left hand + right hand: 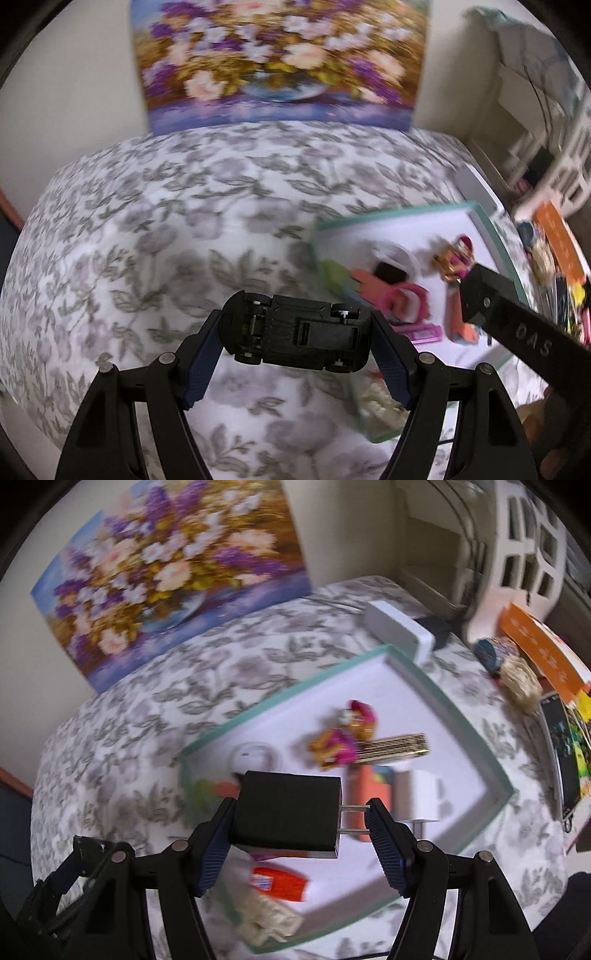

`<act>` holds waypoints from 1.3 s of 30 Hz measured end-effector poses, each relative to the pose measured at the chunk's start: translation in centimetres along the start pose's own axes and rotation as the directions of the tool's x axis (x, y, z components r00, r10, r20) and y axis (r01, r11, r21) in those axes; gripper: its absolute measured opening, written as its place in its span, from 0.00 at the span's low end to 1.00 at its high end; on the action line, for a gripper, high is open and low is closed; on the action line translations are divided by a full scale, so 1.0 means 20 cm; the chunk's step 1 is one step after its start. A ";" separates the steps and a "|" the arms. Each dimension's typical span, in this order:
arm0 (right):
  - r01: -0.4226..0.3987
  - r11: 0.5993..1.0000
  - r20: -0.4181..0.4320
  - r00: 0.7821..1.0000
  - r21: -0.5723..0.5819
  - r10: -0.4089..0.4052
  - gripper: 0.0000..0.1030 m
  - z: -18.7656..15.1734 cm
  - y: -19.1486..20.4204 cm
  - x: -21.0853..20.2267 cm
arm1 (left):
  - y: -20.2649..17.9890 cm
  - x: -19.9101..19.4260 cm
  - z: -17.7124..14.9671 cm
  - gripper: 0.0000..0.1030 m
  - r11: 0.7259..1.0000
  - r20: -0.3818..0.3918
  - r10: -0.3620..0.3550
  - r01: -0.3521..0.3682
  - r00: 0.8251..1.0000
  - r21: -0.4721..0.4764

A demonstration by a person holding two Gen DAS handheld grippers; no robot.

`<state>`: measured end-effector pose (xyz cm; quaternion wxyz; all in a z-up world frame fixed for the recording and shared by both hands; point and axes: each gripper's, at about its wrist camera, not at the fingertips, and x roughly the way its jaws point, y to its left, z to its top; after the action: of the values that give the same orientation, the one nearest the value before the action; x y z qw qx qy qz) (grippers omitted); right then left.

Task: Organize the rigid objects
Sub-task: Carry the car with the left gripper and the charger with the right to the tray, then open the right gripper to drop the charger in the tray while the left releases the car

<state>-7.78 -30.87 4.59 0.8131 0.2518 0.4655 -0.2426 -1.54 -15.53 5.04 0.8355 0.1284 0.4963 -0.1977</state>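
My left gripper [295, 347] is shut on a black toy car [295, 332], held belly-up above the flowered tablecloth. My right gripper [299, 823] is shut on a black plug adapter [288, 812], its two prongs against the right finger, held above the teal-rimmed white tray [443, 701]. The tray [480, 218] holds a pink and gold doll figure [343, 734], a white round item [255, 757], a white charger [421, 797], an orange block [369, 794] and a red box [280, 882]. The right gripper's finger [480, 291] shows in the left wrist view over the tray.
A flower painting [277, 55] leans on the wall behind the table. A grey-white box [399, 627] lies beyond the tray. An orange book [539, 646], a blond doll [517, 679] and a white toy house [524, 542] crowd the right side. The table edge [37, 775] drops at left.
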 end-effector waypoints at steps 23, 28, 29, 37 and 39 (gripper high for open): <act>0.023 0.999 -0.108 0.994 0.037 -0.019 0.71 -0.02 -0.19 0.14 | -0.32 0.15 -0.07 0.75 0.987 -0.106 -0.088 0.101 0.991 0.127; 0.022 0.999 -0.105 0.994 0.034 -0.018 0.71 -0.02 -0.18 0.14 | -0.30 0.14 -0.07 0.76 0.988 -0.111 -0.092 0.104 0.990 0.113; 0.021 0.999 -0.103 0.994 0.033 -0.018 0.71 -0.02 -0.17 0.14 | -0.29 0.13 -0.07 0.76 0.989 -0.110 -0.092 0.104 0.990 0.109; 0.018 1.000 -0.103 0.995 0.024 -0.016 0.71 -0.02 -0.15 0.14 | -0.18 0.15 -0.06 0.76 0.996 -0.126 -0.077 0.082 0.989 0.033; 0.014 1.000 -0.106 0.994 0.015 -0.012 0.71 -0.02 -0.14 0.15 | -0.14 0.16 -0.05 0.76 0.997 -0.138 -0.071 0.072 0.988 0.001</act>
<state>-8.52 -33.28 1.30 0.7834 0.2679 0.5078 -0.2380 -2.19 -18.18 1.71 0.7913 0.1266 0.5563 -0.2197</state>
